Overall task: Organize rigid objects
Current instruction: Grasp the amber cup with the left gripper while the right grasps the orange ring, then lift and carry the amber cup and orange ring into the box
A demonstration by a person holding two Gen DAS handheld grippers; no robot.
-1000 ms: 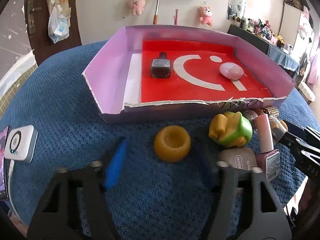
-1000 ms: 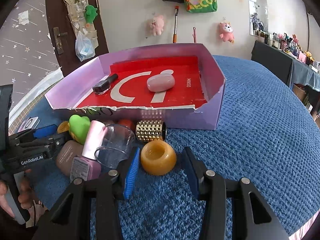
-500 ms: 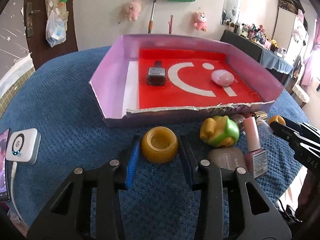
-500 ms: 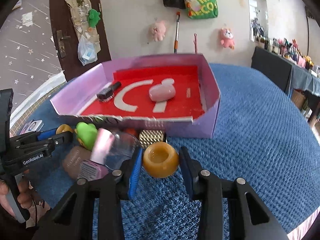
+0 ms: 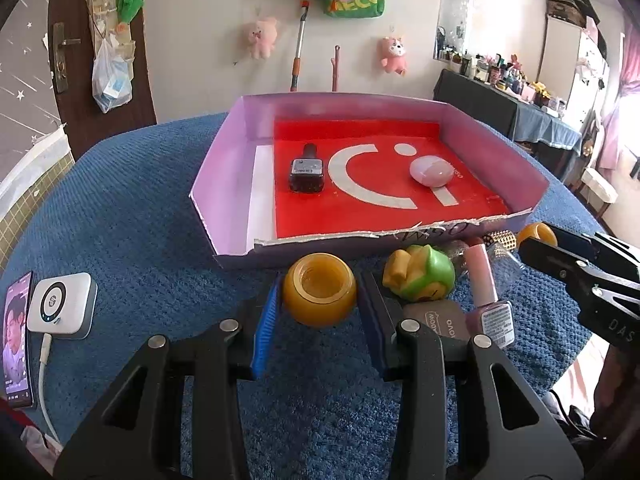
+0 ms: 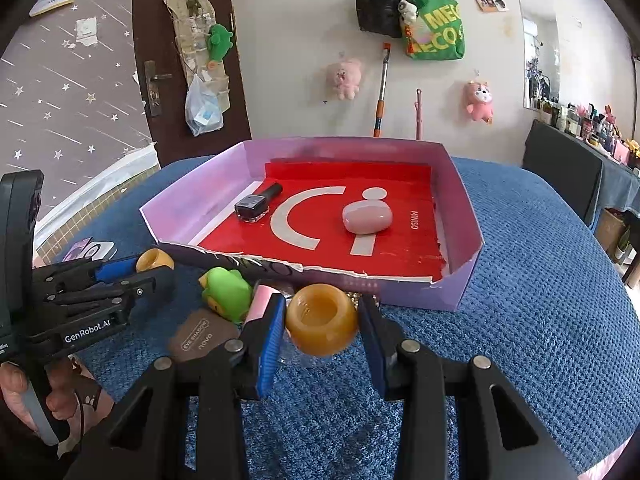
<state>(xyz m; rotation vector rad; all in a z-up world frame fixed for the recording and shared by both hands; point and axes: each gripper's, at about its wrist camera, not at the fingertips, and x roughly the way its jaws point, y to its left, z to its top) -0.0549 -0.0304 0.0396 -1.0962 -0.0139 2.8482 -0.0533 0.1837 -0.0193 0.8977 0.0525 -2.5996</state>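
My left gripper (image 5: 319, 304) is shut on an amber round jar (image 5: 319, 294) and holds it lifted just in front of the pink box (image 5: 224, 184). My right gripper (image 6: 322, 328) is shut on a second amber round jar (image 6: 321, 319), also lifted near the box's front wall (image 6: 420, 292). Inside the box lie a dark nail polish bottle (image 5: 306, 168) and a pale pink pebble-shaped case (image 5: 431, 169). On the blue cloth between the grippers sit a green and yellow toy (image 5: 420, 278), a pink nail polish bottle (image 5: 486, 284), a brown eyeshadow compact (image 5: 434, 316) and a gold studded roll (image 5: 498, 238).
A white device (image 5: 60, 306) with a cable and a phone (image 5: 18, 338) lie at the cloth's left edge. The table is round with a blue textured cloth (image 6: 540, 280). A dark side table (image 5: 500, 108) stands at the right behind.
The left gripper has closed on its amber jar and lifted it. The right gripper has risen with its jar, off the cloth, toward the box front.
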